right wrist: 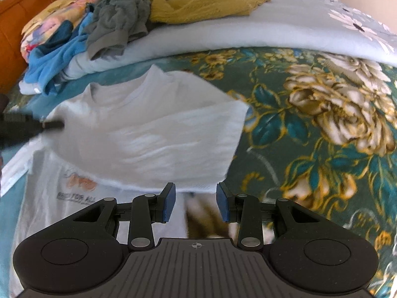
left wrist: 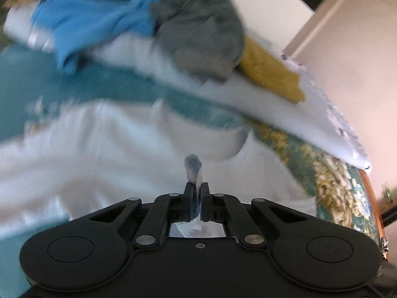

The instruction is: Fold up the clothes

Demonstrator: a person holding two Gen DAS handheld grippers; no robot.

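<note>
Where unfolded clothes [right wrist: 104,22] crowd (heaped), shirt [right wrist: 148,134] lies.

I can make out part of one print, "FOR ALL", on the white T-shirt [right wrist: 74,193]; its other words are too blurred to read.

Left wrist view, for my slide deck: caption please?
Left hand-held gripper pinches white T-shirt fabric on the bed.

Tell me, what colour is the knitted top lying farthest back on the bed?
Mustard yellow. The knitted top shows best in the right wrist view.
</note>
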